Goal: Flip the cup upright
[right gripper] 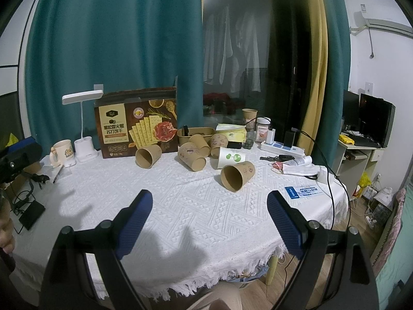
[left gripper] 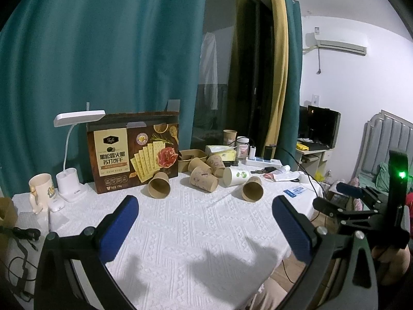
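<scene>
Kraft-paper cups are lying tipped over on the white tablecloth point(right gripper: 180, 201), several in a cluster in front of the cracker box point(right gripper: 136, 124). Nearest one, the front cup point(right gripper: 237, 174), is lying on its side well ahead of the right gripper point(right gripper: 209, 222) and slightly to its right, mouth facing the camera and a bit left, long axis running away toward back-right. Right gripper is hovering wide open, nothing between the blue pads, not touching anything. Left gripper point(left gripper: 204, 230) is also gaping open and empty; in its view the same front cup point(left gripper: 253, 188) is sitting ahead and right, so the right hand looks nearer (my call, fisheye makes it loose). Another brown cup point(right gripper: 148, 156) is lying mouth-forward just ahead-left, near the box; likely the left's candidate. White cup point(right gripper: 231, 158) with a green print is lying just behind the front cup. Readable writing: "Tafe" logo on the box plus large Chinese characters, too small elsewhere. No flip started yet; approach needs to close across the cup wall.
</scene>
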The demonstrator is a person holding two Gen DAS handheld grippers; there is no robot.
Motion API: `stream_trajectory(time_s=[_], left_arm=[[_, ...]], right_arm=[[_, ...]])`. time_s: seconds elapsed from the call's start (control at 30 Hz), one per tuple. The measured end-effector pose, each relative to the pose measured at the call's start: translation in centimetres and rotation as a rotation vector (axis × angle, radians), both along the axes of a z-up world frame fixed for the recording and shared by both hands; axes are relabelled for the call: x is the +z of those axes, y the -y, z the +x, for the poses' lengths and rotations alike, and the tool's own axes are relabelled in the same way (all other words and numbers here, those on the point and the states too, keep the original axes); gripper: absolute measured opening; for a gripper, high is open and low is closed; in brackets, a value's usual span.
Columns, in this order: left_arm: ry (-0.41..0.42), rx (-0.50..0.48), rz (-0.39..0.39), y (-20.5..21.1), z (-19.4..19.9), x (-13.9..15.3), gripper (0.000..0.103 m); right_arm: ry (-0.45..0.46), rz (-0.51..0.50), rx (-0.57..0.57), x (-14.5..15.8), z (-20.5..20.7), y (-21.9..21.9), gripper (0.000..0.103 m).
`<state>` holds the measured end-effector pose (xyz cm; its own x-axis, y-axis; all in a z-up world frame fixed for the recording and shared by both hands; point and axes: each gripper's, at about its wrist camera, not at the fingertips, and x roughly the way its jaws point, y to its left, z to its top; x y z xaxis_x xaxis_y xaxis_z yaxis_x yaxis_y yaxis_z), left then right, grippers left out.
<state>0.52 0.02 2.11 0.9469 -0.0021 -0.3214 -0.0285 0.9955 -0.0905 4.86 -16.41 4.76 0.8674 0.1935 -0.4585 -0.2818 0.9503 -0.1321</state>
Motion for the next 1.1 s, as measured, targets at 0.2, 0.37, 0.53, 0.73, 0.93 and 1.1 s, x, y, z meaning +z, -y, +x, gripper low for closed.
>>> stream_trajectory(time_s=[0.2, 0.37, 0.53, 0.73, 0.93, 1.1], left_arm=[[0.003, -0.001, -0.001, -0.05, -0.02, 0.13, 0.103], [0.005, -0.004, 0.001, -0.20, 0.15, 0.66, 0.103], [0.008, -0.004, 0.002, -0.10, 0.02, 0.54, 0.103], [0.010, -0.004, 0.002, -0.08, 0.07, 0.60, 0.103], [0.011, -0.003, 0.003, -0.02, -0.01, 0.52, 0.103], [0.011, -0.002, 0.004, -0.04, 0.01, 0.53, 0.103]], right_arm=[[-0.001, 0.000, 0.000, -0.01, 0.01, 0.03, 0.089], [0.001, 0.001, 0.000, 0.02, -0.03, 0.07, 0.089], [0.000, 0.000, 0.000, -0.01, 0.01, 0.00, 0.089], [0.000, 0.001, 0.000, 0.00, 0.01, 0.03, 0.089], [0.000, 0.001, 0.000, -0.03, 0.00, 0.04, 0.089], [-0.001, 0.001, 0.000, -0.06, 0.01, 0.03, 0.089]])
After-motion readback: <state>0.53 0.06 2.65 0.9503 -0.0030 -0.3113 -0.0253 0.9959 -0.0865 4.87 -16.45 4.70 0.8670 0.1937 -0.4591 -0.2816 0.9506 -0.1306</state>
